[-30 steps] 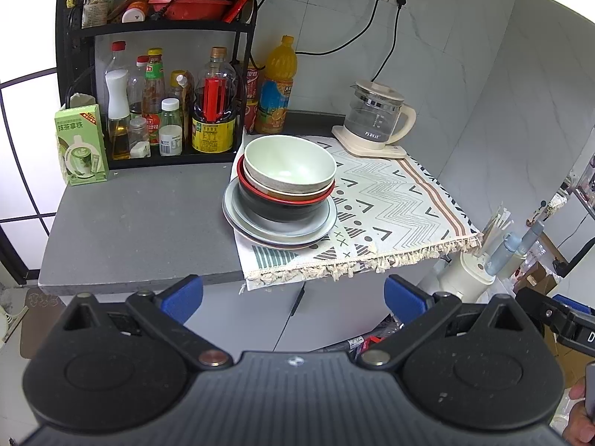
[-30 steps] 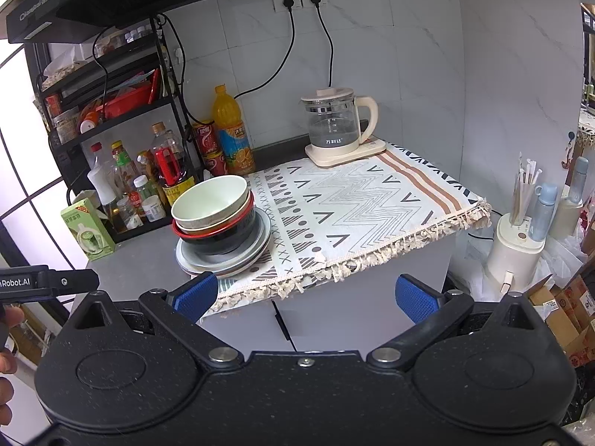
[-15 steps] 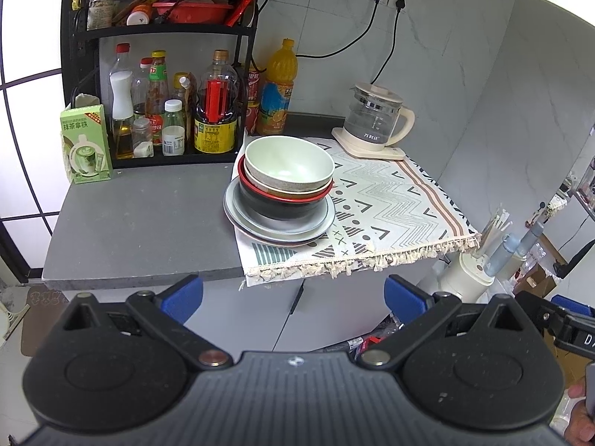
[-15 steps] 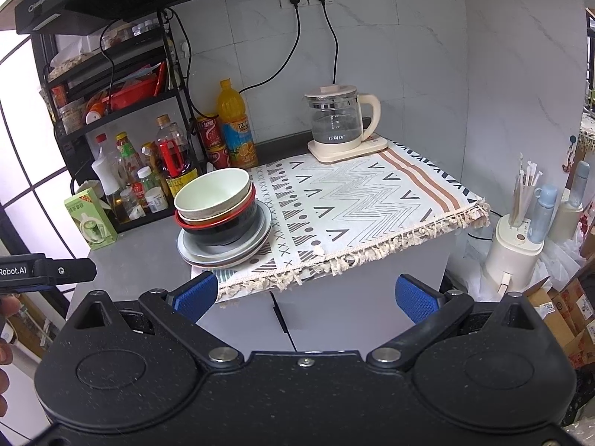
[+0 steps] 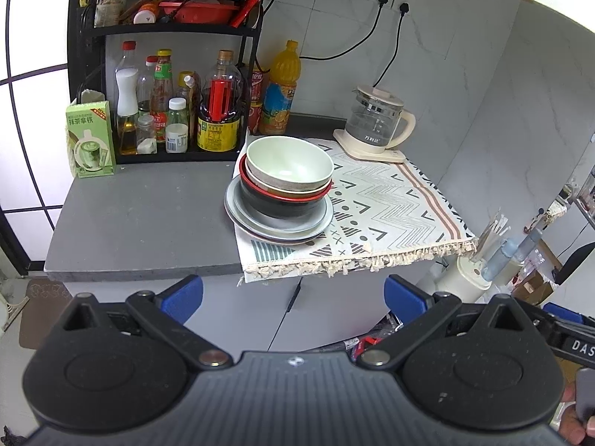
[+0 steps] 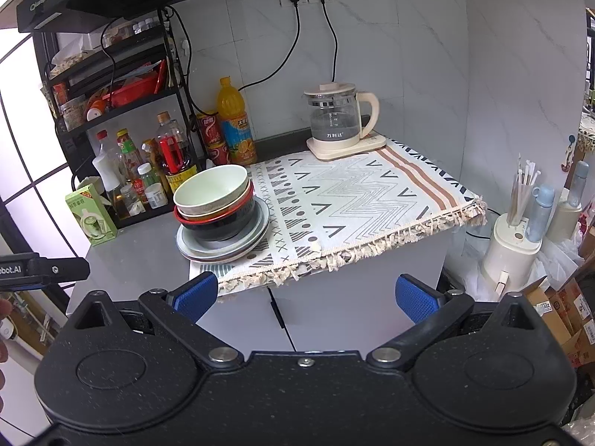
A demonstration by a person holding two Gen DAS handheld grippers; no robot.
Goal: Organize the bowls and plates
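A stack of dishes sits on the counter at the left edge of a patterned cloth (image 5: 390, 200) (image 6: 357, 200). On top is a pale green bowl (image 5: 288, 161) (image 6: 212, 189), nested in a red-rimmed black bowl (image 5: 282, 200) (image 6: 223, 225), over grey plates (image 5: 241, 215) (image 6: 223, 247). My left gripper (image 5: 293, 299) is open and empty, well short of the counter's front edge. My right gripper (image 6: 306, 295) is also open and empty, held back in front of the cabinet.
A black rack of sauce bottles (image 5: 167, 111) (image 6: 130, 156) stands behind the stack. A green carton (image 5: 89, 139) sits on the bare grey counter (image 5: 141, 223). A glass kettle (image 5: 375, 126) (image 6: 340, 120) stands at the cloth's far end. A white holder (image 6: 515, 245) is at right.
Both views have drifted slightly, and the counter and stack look a little farther away. The dishes have not moved, and both grippers stay open.
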